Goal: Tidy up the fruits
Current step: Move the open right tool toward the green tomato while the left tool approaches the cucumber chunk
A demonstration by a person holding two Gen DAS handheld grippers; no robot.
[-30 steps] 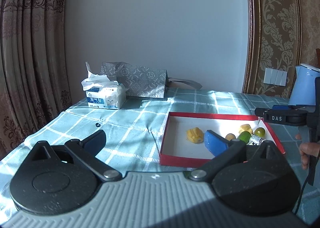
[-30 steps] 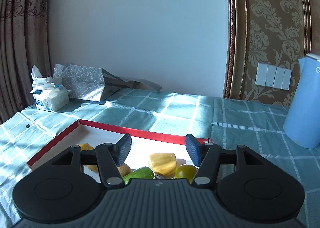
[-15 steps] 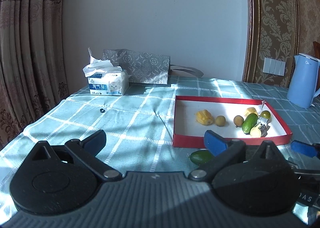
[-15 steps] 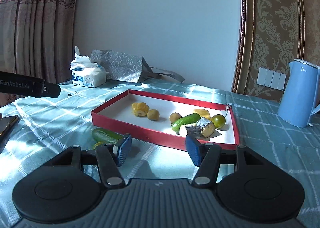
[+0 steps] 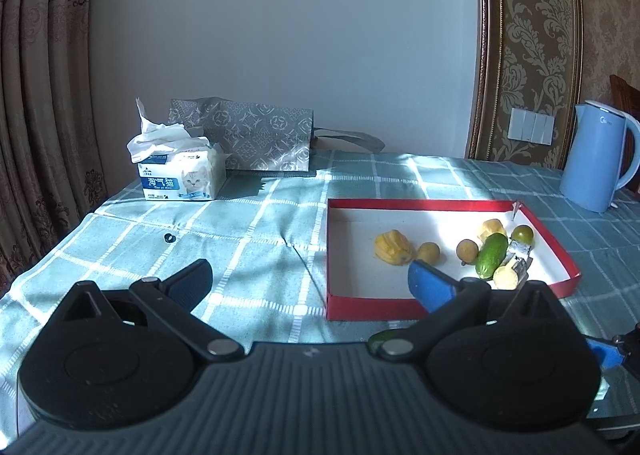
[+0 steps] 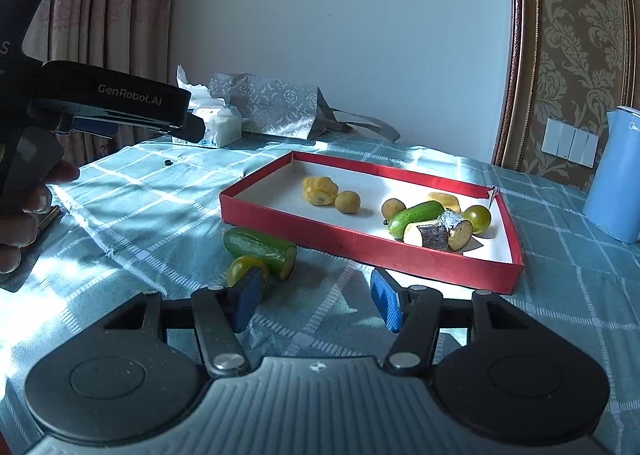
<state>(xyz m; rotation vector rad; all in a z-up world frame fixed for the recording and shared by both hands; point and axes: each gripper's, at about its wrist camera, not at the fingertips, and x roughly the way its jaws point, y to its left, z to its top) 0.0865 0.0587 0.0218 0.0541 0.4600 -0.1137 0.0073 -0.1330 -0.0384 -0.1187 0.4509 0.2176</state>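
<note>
Reading the scene: two pieces lie loose on the tabletop point(image 6: 560, 295), outside the red tray point(image 6: 400, 251); I judge they go in next.
Target position: cut cucumber piece point(image 6: 259, 246) on the cloth just in front of the tray's near wall, with a small yellow-green tomato point(image 6: 244, 269) touching its near side.
Key relation: both lie ahead and to the left of the right gripper point(image 6: 316, 303), not between its jaws; the tomato sits just beyond the left pad.
Long axis: the cucumber piece runs roughly along the tray wall, cut face toward the right, so across my approach line.
Right jaws: partly open, holding nothing.
Left jaws: left gripper point(image 5: 308, 283) spread wide, holding nothing; it points at bare cloth left of the tray.
Nearer hand: right, by my judgement.
Already in tray: yellow pieces, two small round fruits, a whole cucumber point(image 6: 416, 217), a foil-wrapped piece point(image 6: 440, 233), another tomato point(image 6: 478, 218).
Hidden: in the left wrist view only a green sliver of the loose cucumber shows behind the gripper body; the tomato is partly covered by the right pad.
Unclear: what the yellow pieces are.
</note>
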